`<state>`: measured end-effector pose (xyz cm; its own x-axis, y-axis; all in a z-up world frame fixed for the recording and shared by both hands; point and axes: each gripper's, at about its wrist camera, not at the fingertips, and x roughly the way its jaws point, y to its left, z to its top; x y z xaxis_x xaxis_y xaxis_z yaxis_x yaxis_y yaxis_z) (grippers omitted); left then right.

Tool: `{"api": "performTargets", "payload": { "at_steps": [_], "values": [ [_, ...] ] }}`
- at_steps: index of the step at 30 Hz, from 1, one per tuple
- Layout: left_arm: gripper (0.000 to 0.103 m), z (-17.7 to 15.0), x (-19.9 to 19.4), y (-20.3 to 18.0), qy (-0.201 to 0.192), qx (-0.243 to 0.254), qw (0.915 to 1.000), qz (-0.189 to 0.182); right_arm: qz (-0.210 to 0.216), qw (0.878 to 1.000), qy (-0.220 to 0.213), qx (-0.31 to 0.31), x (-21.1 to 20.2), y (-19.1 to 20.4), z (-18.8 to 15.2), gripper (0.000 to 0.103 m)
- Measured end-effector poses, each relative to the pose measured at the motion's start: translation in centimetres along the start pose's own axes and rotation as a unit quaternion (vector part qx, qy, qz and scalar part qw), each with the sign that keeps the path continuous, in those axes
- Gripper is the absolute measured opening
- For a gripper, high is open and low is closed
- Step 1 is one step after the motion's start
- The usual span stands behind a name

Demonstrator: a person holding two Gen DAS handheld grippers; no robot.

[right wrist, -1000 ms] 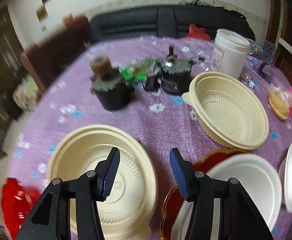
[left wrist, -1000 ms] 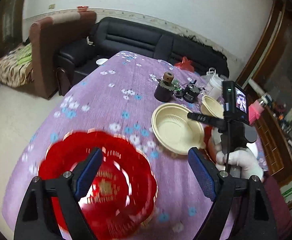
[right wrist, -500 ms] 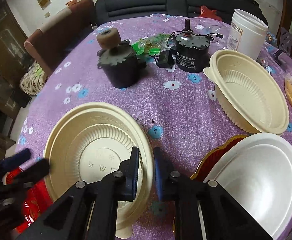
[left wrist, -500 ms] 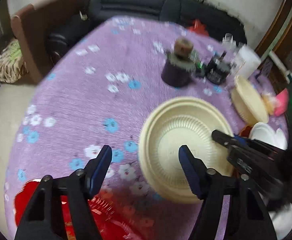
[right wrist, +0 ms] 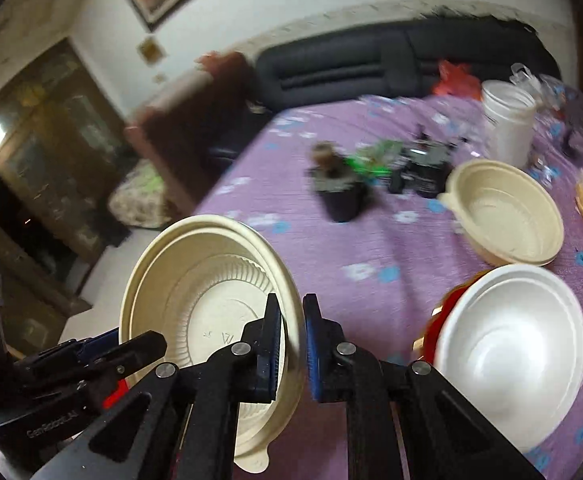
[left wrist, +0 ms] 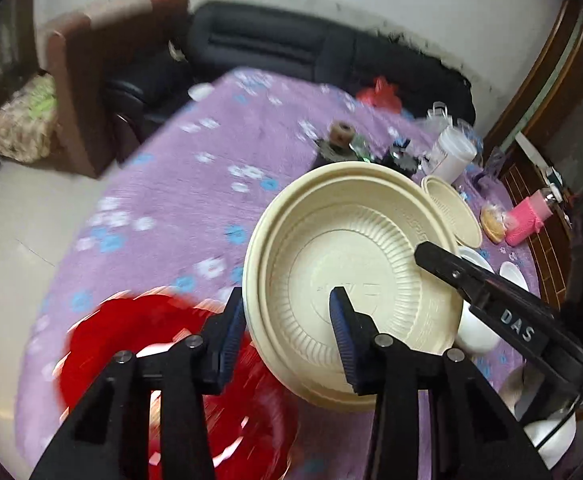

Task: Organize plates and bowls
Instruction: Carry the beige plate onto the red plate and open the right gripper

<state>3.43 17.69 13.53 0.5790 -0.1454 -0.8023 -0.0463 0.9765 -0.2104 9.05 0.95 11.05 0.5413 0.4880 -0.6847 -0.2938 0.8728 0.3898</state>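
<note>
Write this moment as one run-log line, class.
right gripper: shut on cream bowl rim, bowl tilted off the tablecloth | left gripper: closing around opposite rim | red plate: on table

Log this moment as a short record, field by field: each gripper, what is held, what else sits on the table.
right gripper: shut on the rim of the cream plate, which is lifted and tilted
left gripper: jaws closing, the opposite rim of the cream plate between them
below the plate: red plate on the purple tablecloth
other dishes: cream bowl, white foam bowl resting on a second red plate
clutter at far side: white tub, two dark motor-like parts, blurred
</note>
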Motion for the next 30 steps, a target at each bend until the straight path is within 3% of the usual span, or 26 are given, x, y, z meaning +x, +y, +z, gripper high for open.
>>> {"api": "performTargets", "payload": {
  "at_steps": [4,7,12,16,19,21,23,25,28,30],
  "values": [
    [0.050,-4.2,-5.8,2.4,-0.048,-0.011,0.9979,0.042,0.040,0.999,0.011,-0.034,-1.0,5.1,-2.8,0.013],
    [0.054,-6.8,-8.2,4.7,-0.073,-0.028,0.9944,0.071,0.039,0.996,0.017,-0.080,-0.6,9.0,-5.3,0.013],
    [0.055,-8.6,-6.0,9.2,-0.054,-0.068,0.9888,0.122,0.022,0.992,0.040,-0.117,3.1,12.7,-9.3,0.014],
    [0.057,-9.3,-2.9,11.1,-0.034,-0.079,0.9854,0.147,-0.009,0.991,0.051,-0.125,6.0,13.1,-10.9,0.013],
    [0.057,-10.3,-2.0,11.8,-0.013,-0.079,0.9844,0.157,-0.052,0.985,0.021,-0.166,7.2,14.1,-11.7,0.015],
    [0.057,-11.1,-3.1,12.2,-0.031,-0.086,0.9818,0.166,-0.065,0.981,0.001,-0.183,7.0,14.4,-12.4,0.016],
    [0.064,-12.2,-4.9,12.6,-0.054,-0.099,0.9762,0.185,-0.066,0.981,-0.019,-0.182,6.0,14.0,-12.6,0.027],
    [0.073,-13.6,-7.2,13.4,-0.078,-0.136,0.9709,0.181,-0.069,0.983,-0.040,-0.167,4.4,13.3,-13.0,0.052],
    [0.079,-15.7,-10.1,13.7,-0.108,-0.183,0.9662,0.146,-0.073,0.985,-0.076,-0.138,1.7,11.4,-13.7,0.056],
    [0.079,-16.4,-11.3,12.9,-0.128,-0.186,0.9644,0.137,-0.081,0.985,-0.098,-0.120,0.1,10.0,-14.6,0.058]
  ]
}}
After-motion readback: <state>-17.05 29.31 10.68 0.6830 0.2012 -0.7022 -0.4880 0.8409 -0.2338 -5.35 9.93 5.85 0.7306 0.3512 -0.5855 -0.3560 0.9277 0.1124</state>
